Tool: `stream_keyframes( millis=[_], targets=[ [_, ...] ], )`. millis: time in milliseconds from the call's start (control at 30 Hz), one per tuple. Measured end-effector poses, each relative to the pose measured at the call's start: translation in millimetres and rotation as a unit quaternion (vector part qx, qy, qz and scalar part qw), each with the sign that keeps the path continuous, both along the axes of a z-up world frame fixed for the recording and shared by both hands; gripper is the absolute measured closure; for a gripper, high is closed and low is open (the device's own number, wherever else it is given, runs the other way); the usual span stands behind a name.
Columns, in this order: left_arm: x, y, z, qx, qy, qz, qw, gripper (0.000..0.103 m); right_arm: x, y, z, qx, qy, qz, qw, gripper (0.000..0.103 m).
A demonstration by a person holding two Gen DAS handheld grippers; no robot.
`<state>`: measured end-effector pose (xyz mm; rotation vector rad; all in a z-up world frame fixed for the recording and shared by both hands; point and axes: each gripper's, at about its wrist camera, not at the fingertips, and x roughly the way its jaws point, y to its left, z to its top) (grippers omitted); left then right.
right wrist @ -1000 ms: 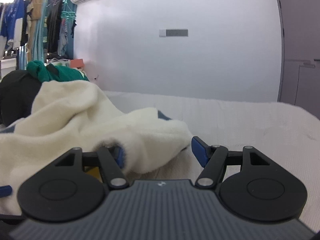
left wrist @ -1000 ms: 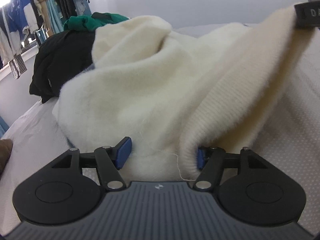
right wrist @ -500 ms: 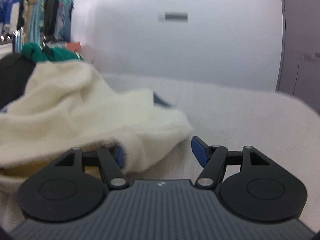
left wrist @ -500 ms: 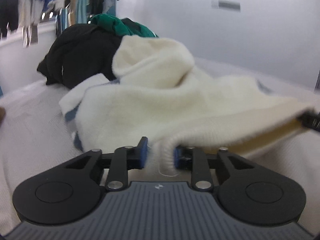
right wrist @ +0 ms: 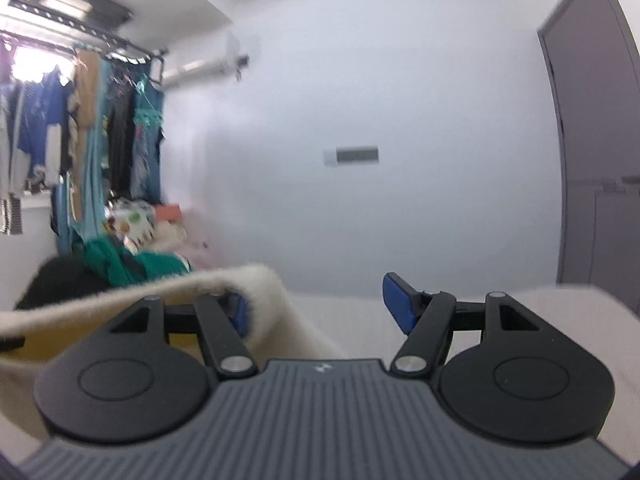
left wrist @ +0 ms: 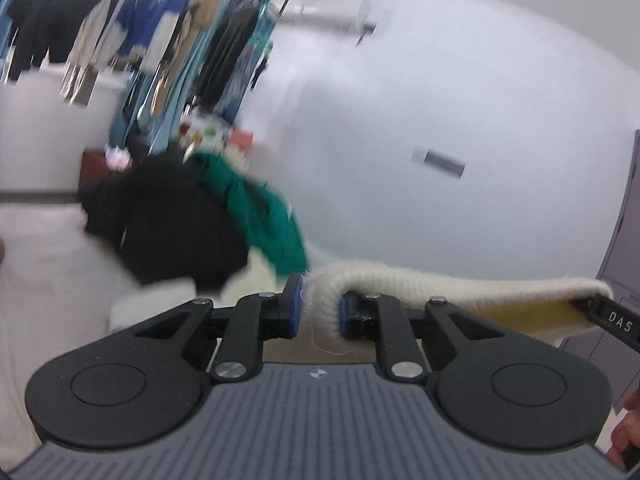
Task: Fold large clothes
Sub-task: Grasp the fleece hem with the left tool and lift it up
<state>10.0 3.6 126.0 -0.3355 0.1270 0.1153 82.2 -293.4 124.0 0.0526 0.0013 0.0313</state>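
Two grippers at one cream sweater [left wrist: 440,284], hem pulled taut between them and raised off the bed [right wrist: 560,320], likely to open it out before folding. Left gripper [left wrist: 318,306]: jaws narrow, pinching a hem corner. Right gripper [right wrist: 320,304]: jaws wide, cloth only draped over the left finger. Left view alone: black and green clothes [left wrist: 172,224] heaped beyond the sweater. Right view alone: bare bed beside the sweater.
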Motion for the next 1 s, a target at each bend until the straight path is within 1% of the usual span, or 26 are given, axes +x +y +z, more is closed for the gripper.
stream_keyframes(
  millis=[67, 133, 267, 333, 433, 600, 700, 767, 833, 900, 933, 1000],
  targets=[
    [-4.4, 0.8, 29.5, 0.007, -0.016, -0.001, 0.9999, 0.082, -2.7, -1.5, 24.1, 0.000, -0.013, 0.007, 1.000, 0.037],
    [-6.3, 5.1, 61.6, -0.002, -0.025, -0.009, 0.9996, 0.082, -6.0, -4.3, 51.6, 0.003, -0.026, 0.016, 1.000, 0.037],
    [-15.5, 9.2, 131.6, -0.005, -0.053, -0.025, 0.9983, 0.082, -17.9, -13.8, 104.2, 0.027, -0.045, 0.032, 0.998, 0.037],
    [-26.3, 10.9, 168.8, -0.020, -0.070, -0.036, 0.9967, 0.082, -27.6, -18.1, 132.5, 0.033, -0.059, 0.039, 0.997, 0.037],
    [-41.3, 12.0, 223.5, -0.038, -0.096, -0.045, 0.9936, 0.082, -43.4, -21.6, 172.5, 0.022, -0.087, 0.046, 0.995, 0.037],
    [-68.4, -1.0, 316.0, -0.027, -0.152, -0.053, 0.9865, 0.082, -66.7, -31.0, 236.0, 0.005, -0.136, 0.060, 0.989, 0.037],
    [-76.4, -13.7, 359.8, -0.008, -0.177, -0.060, 0.9824, 0.082, -67.5, -41.0, 269.6, 0.016, -0.151, 0.064, 0.986, 0.037],
    [-73.5, -24.5, 378.8, 0.004, -0.182, -0.064, 0.9813, 0.082, -58.5, -46.5, 285.0, 0.015, -0.153, 0.062, 0.986, 0.036],
    [-61.2, -31.5, 386.4, 0.008, -0.172, -0.070, 0.9826, 0.082, -41.7, -49.3, 289.0, 0.005, -0.144, 0.054, 0.988, 0.036],
    [-40.0, -40.2, 380.5, 0.012, -0.149, -0.079, 0.9856, 0.082, -20.5, -53.6, 280.7, 0.001, -0.122, 0.049, 0.991, 0.036],
    [-23.4, -43.9, 374.7, 0.016, -0.132, -0.082, 0.9877, 0.082, -3.2, -54.5, 271.5, -0.001, -0.104, 0.045, 0.994, 0.036],
    [15.0, -52.6, 343.8, 0.025, -0.098, -0.084, 0.9913, 0.082, 29.3, -58.6, 249.1, -0.004, -0.066, 0.042, 0.997, 0.036]
  ],
)
